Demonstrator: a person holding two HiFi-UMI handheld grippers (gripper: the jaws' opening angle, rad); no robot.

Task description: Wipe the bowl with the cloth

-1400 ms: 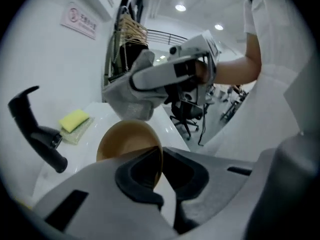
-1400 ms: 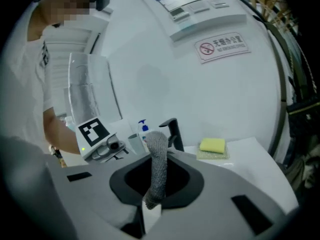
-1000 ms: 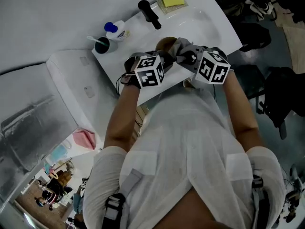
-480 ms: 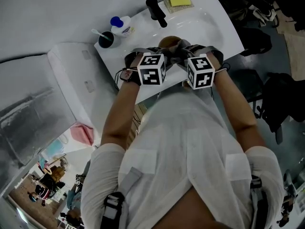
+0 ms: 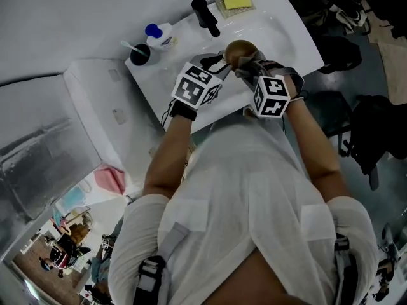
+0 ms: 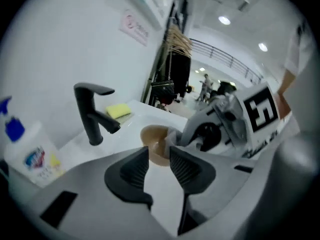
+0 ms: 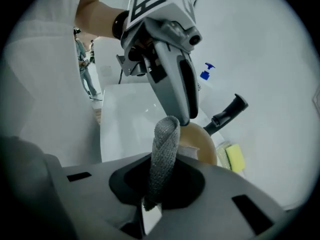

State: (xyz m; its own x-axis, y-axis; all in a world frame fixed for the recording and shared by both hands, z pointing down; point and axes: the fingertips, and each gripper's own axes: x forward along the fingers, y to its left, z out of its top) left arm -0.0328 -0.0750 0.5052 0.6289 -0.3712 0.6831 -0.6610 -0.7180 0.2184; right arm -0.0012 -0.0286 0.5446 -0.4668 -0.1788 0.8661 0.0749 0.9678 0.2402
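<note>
Left gripper's (image 6: 158, 156) fingers (image 6: 134, 171) just opened, empty; right gripper (image 7: 159, 186) pinches woven cloth (image 7: 165, 143).

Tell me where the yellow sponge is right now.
In the head view the yellow sponge lies on the white sink's far rim, just right of the black faucet and beyond the brown bowl.

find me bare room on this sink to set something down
Bare: the basin right of the bowl, in front of the sponge. Crowded: the back left corner with bottle and cup, and around the tap.
</note>
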